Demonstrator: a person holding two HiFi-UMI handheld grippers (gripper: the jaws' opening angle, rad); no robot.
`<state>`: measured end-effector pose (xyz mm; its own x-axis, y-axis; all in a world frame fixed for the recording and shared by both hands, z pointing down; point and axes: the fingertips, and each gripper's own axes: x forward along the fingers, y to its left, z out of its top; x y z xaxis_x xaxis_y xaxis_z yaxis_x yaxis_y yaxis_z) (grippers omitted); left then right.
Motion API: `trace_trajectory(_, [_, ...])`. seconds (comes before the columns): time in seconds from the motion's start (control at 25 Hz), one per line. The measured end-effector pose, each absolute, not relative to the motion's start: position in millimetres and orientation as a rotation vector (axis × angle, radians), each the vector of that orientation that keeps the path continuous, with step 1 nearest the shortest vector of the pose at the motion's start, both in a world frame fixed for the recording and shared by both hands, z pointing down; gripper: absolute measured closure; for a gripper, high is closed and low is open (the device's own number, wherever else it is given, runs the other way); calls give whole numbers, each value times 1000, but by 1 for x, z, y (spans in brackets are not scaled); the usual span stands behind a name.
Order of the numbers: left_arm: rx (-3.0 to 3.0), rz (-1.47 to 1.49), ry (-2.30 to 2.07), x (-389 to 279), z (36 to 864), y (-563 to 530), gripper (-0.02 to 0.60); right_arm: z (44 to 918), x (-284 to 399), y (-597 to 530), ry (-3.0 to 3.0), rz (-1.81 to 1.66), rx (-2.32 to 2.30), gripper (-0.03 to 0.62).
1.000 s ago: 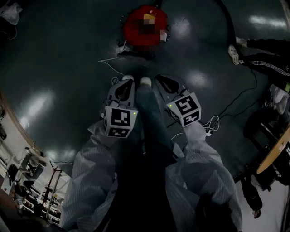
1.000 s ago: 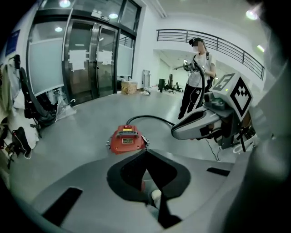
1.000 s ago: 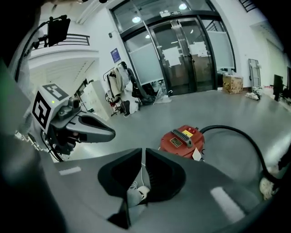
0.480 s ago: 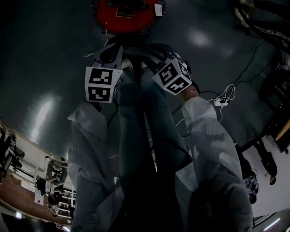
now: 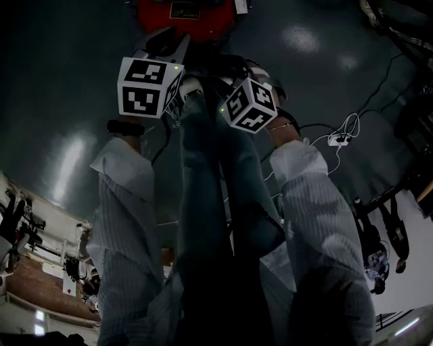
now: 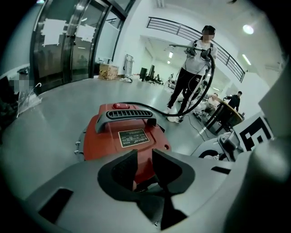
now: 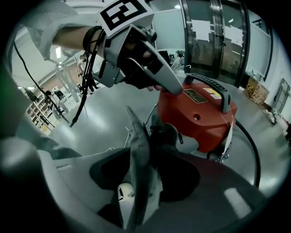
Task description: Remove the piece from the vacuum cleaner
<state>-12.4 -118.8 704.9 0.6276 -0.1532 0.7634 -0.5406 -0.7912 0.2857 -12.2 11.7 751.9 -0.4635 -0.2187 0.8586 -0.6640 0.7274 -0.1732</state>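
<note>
The red vacuum cleaner [image 5: 181, 15] stands on the floor at the top edge of the head view. It has a black handle [image 6: 125, 113] and a label plate [image 6: 133, 137]. My left gripper [image 6: 144, 155] hovers just over its near top, jaws a little apart, with only the red body showing through the gap. In the right gripper view the left gripper [image 7: 174, 89] reaches the red lid. My right gripper [image 7: 142, 154] has just been opening and is open, with a grey fold of trouser leg [image 7: 138, 150] between the jaws, untouched by the pads.
A black hose [image 6: 200, 91] runs from the vacuum to a person [image 6: 193, 63] standing behind with the wand. A white cable and plug strip [image 5: 337, 139] lie on the floor at right. A round table [image 6: 225, 113] and glass doors [image 6: 68, 41] stand further off.
Both grippers have dropped toward the vacuum and now sit at its near edge. The vacuum has slid to the top of the head view. The left marker cube has risen higher in the picture.
</note>
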Motion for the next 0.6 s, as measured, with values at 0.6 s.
trace_trajectory(0.6, [2407, 1034, -672, -9, 703, -132, 499, 760, -15, 28, -2005, 603, 525, 557])
